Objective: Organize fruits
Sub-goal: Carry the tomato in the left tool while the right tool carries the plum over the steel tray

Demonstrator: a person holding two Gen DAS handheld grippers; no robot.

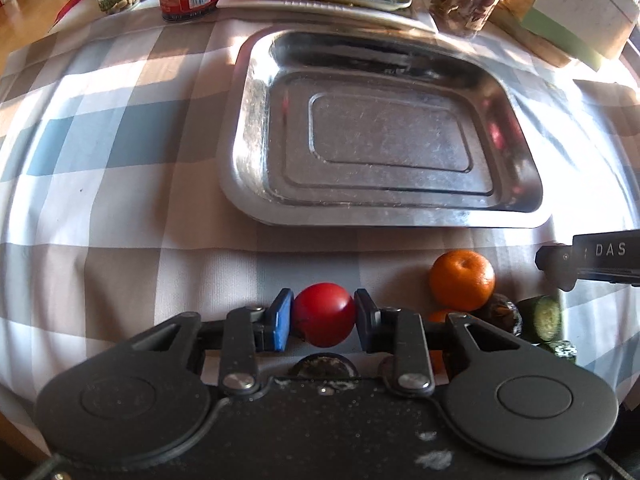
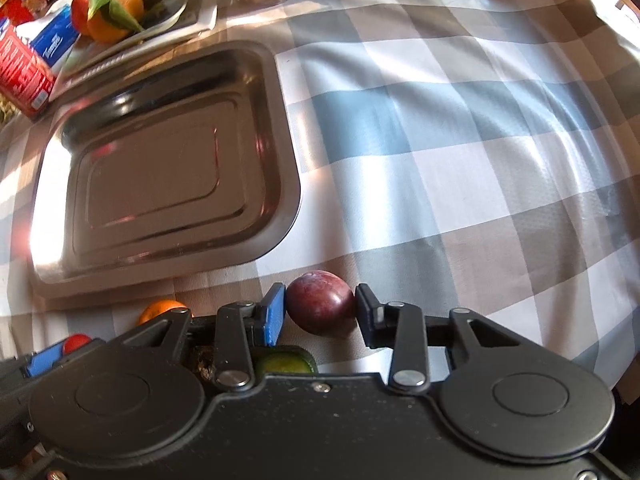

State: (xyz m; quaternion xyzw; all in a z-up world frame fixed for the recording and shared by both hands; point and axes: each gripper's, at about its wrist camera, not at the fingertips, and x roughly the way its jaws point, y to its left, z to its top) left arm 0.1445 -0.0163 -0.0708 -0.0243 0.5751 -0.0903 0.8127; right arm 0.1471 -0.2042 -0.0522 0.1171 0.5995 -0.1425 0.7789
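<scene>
My left gripper [image 1: 324, 316] clamped a red tomato [image 1: 325, 314] on the checked cloth [image 1: 120, 184], a mandarin [image 1: 462, 279] and cucumber pieces [image 1: 542, 318] crowding beside it; my right gripper [image 2: 320, 314] pinched a purple plum [image 2: 321, 307] near the steel tray [image 2: 52, 280].

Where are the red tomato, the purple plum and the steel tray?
Red tomato [image 1: 324, 314]: left wrist view, middle of its visible front.
Purple plum [image 2: 320, 302]: right wrist view, centre of its skin.
Steel tray [image 1: 390, 140]: left wrist view, bare flat floor.
</scene>
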